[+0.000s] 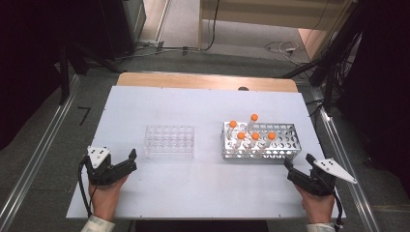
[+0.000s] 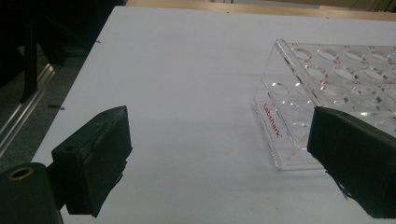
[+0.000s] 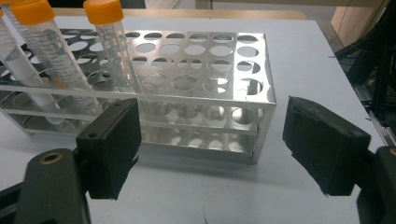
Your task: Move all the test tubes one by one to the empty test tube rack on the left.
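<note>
At the far left of the high view we see dark equipment and a metal floor rail [image 1: 34, 164] running along grey carpet, with cables on the floor at the top of the frame. The white rectangular tabletop [image 1: 203, 188] fills the middle, with a strip of pale wood [image 1: 203, 81] along its far edge. At lower left the left gripper [image 1: 126, 164], held in a hand [image 1: 104, 198], rests on the table with its jaws apart and nothing between them. Just right of it, in the centre-left, stands the clear acrylic tube rack [image 1: 169, 141], its holes all vacant. Further right, centre-right, sits the shiny metal tube rack [image 1: 259, 141] holding five clear tubes with orange caps [image 1: 244, 133] clustered in its left half. At lower right the right gripper [image 1: 296, 173] lies on the table just below that rack's right corner, jaws spread and holding nothing.

The left gripper view adds what the high view cannot resolve: red lettering [image 2: 272, 120] on the acrylic rack's near end wall, and the rack sitting at centre right, partly behind the right-hand jaw, not touching it. The right gripper view shows the metal rack's [image 3: 196, 100] three perforated tiers and printed graduation marks on the leaning tubes [image 3: 46, 51] at upper left, with the rack beyond the jaws and apart from them
</note>
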A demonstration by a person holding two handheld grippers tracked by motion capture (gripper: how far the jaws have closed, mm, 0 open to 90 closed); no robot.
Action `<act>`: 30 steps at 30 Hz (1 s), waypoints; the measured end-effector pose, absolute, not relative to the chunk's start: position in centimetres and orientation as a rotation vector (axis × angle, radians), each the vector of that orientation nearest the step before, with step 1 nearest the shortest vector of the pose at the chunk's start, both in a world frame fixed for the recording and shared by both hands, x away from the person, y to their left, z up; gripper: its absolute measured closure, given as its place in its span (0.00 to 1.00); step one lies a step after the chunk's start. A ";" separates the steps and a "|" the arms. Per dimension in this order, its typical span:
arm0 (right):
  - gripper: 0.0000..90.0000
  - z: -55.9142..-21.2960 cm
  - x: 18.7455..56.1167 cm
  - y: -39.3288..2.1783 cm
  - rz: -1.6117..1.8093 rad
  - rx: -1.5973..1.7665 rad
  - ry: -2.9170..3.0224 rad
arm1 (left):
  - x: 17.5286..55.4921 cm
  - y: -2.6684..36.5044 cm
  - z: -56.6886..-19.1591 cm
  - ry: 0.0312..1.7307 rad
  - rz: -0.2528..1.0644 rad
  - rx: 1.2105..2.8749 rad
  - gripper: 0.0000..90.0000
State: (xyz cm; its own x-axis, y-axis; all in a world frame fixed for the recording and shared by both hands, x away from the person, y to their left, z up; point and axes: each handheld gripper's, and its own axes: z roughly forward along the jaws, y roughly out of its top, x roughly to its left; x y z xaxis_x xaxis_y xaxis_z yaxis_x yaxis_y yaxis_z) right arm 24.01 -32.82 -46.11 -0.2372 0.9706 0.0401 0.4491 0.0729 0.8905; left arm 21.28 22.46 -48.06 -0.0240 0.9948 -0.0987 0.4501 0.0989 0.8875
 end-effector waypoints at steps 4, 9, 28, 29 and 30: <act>0.21 -46.1 24.2 -32.5 1.125 1.398 1.762 | 21.4 22.5 -48.1 1.592 0.873 1.464 0.07; 0.21 -46.1 24.4 -32.0 1.130 1.393 1.779 | 21.4 22.5 -48.1 1.595 0.875 1.457 0.07; 0.24 -45.8 24.8 -31.1 1.136 1.365 1.801 | 21.3 22.5 -48.1 1.597 0.878 1.461 0.07; 0.24 -45.8 24.8 -31.1 1.136 1.365 1.801 | 21.3 22.5 -48.1 1.595 0.879 1.459 0.07; 0.24 -45.7 24.9 -31.0 1.138 1.358 1.802 | 21.3 22.5 -48.1 1.595 0.879 1.459 0.07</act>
